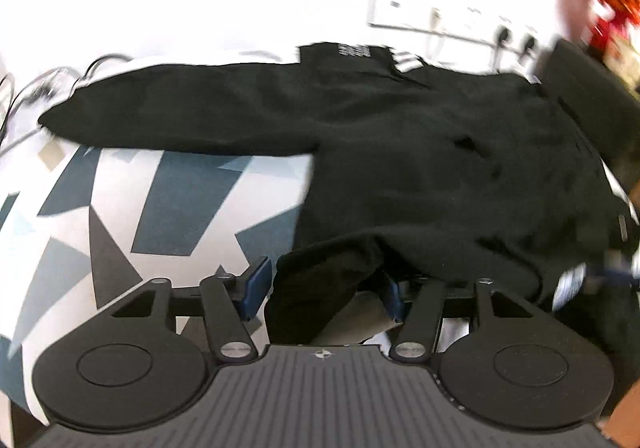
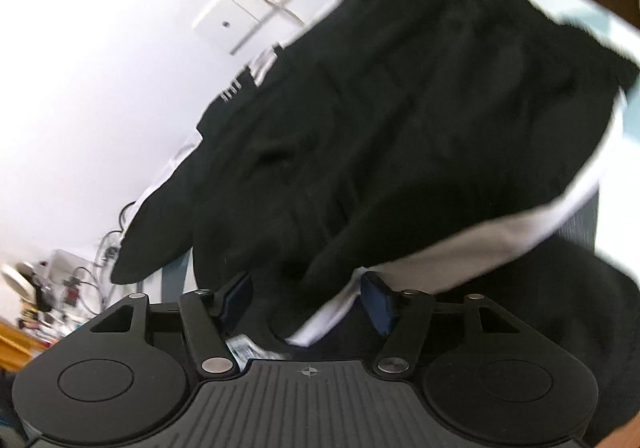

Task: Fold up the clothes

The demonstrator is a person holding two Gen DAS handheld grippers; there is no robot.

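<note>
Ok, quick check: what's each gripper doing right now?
Left gripper: open, black garment edge lying between its fingers, not pinched.
Right gripper: open, garment cloth between its fingers, not clamped.

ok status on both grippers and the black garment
Left gripper open, jaws around a fold of the black garment. Right gripper open, cloth between jaws. Garment spread on patterned cover. Nothing blocking.

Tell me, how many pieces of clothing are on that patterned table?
1 that I can make out: a black long-sleeved fabric top, spread across the blue-and-white patterned tabletop, hem nearest both claws. More could be hidden underneath.
</note>
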